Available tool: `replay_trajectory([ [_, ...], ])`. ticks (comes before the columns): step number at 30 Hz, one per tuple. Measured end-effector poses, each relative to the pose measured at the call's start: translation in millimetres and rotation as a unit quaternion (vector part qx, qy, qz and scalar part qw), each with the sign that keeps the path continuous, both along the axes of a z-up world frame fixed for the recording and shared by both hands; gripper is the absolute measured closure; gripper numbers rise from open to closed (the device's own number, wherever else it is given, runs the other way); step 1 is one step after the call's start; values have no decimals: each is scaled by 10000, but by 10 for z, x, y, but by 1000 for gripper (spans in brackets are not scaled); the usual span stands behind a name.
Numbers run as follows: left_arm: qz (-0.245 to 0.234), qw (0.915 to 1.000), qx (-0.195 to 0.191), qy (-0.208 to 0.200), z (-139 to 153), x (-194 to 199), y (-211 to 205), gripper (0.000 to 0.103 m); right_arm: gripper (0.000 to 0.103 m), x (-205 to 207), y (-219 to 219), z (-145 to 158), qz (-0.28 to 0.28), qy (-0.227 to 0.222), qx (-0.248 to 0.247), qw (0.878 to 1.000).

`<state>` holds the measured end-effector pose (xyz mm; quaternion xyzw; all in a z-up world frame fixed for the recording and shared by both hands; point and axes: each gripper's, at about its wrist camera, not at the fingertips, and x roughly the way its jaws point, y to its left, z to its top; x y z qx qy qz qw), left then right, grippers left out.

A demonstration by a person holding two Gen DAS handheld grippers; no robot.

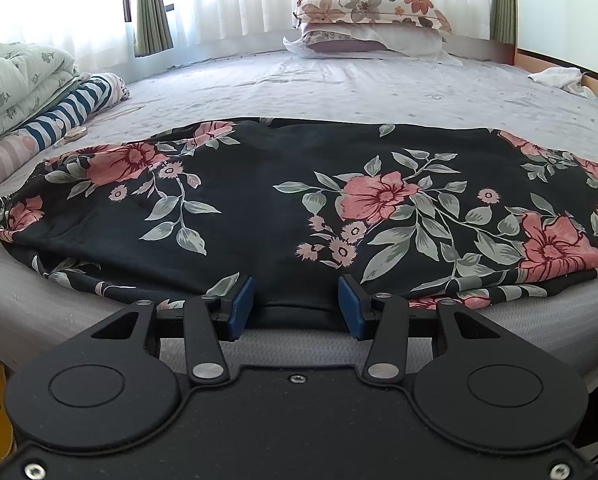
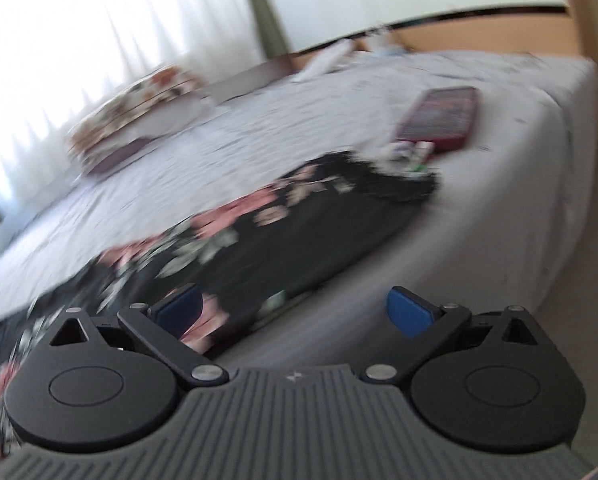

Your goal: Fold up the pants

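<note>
My left gripper [image 1: 295, 306] sits low at the near hem of the pants [image 1: 283, 200] with its jaws released and fabric between them but not pinched, and my right gripper [image 2: 293, 312] hangs with jaws spread wide over the bed [image 2: 499, 200] edge, holding nothing in a blurred view. The pants lie flat along the near side of the bed, seemingly folded leg over leg, so I judge the crosswise folds remain. Farther back lie pillows [image 1: 369, 20].
</note>
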<state>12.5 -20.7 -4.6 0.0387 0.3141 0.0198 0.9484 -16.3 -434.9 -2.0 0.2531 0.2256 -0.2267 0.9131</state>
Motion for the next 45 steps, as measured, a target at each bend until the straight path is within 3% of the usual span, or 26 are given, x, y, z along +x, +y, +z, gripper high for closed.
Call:
replay_trajectory([
  [3,5,10000,38,1,4,-3,-9,58,0,27,-299,-62,-286,-121,266,9992],
  [7,9,10000,25,0,6,0,-7,58,0,196,-454,-159,-474,109,284,9984],
  [9,9,10000,24,5,5,2,-1,58,4,255,-406,-158,-766,398,20,9963],
  [11,14,10000,24,4,4,1,-3,58,4,202,-258,-75,-762,319,-476,9954],
  [13,37,10000,19,10,2,5,-10,58,1,176,-110,2,-568,167,-1013,9931],
  [15,42,10000,33,7,-3,10,-15,57,0,236,-66,23,-293,151,-1237,9918],
  [20,15,10000,-7,11,-1,18,6,57,0,400,-261,-48,-389,313,-1042,9933],
  [25,34,10000,-48,-27,-10,20,1,57,1,629,-425,-69,275,477,-924,9942],
  [30,31,9999,-116,-55,-11,10,19,57,17,642,-503,-54,657,-104,-115,9977],
  [36,-8,9997,-221,-66,-5,5,58,57,17,769,-364,-122,845,-51,-377,9957],
  [38,-13,9997,-249,-72,3,2,69,57,24,805,-443,-113,742,-115,-233,9969],
  [40,-9,9996,-292,-65,15,4,76,57,52,825,-549,-97,497,-123,-79,9987],
  [41,-7,9994,-329,-59,22,6,84,57,60,836,-619,-103,330,-91,29,9994],
  [42,-7,9993,-368,-57,30,7,97,57,77,841,-683,-118,164,-54,148,9997],
  [43,-7,9992,-408,-54,38,7,108,57,86,843,-737,-134,44,-43,267,9996],
  [45,-14,9989,-462,-41,63,9,128,57,89,844,-794,-143,-50,-67,428,9990],
])
